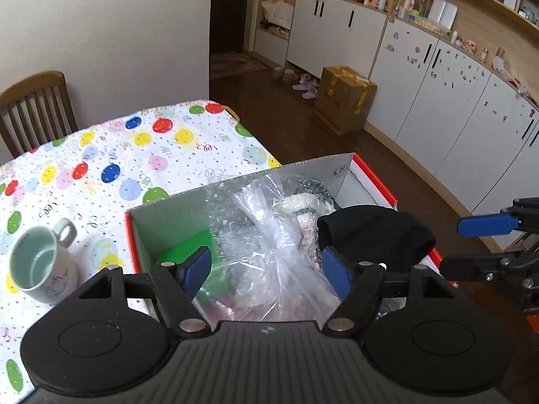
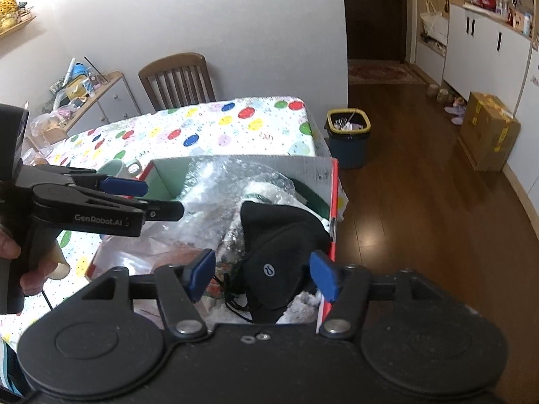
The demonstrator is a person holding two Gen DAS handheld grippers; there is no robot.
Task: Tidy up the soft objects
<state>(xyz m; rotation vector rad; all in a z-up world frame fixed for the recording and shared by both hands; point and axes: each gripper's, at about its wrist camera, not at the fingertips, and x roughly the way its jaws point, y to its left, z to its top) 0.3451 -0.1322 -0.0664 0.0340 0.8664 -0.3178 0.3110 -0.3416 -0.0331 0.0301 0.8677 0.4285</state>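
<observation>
An open cardboard box [image 1: 168,212] [image 2: 235,163] with red edges stands at the table's near right corner. It holds clear plastic bags and bubble wrap [image 1: 269,242] [image 2: 215,208], a white soft item [image 1: 303,202] and a black cap [image 1: 374,232] [image 2: 279,245] lying on top at the right side. My left gripper [image 1: 266,269] is open above the plastic, empty; it also shows from the side in the right wrist view [image 2: 134,195]. My right gripper [image 2: 262,274] is open just above the black cap, not gripping it; it also shows in the left wrist view [image 1: 485,235].
A pale green mug [image 1: 40,262] [image 2: 121,168] stands on the balloon-print tablecloth [image 1: 118,155] left of the box. A wooden chair [image 2: 175,80] is behind the table. A bin [image 2: 348,138] and a brown carton [image 1: 343,97] sit on the floor. White cabinets [image 1: 438,101] line the right wall.
</observation>
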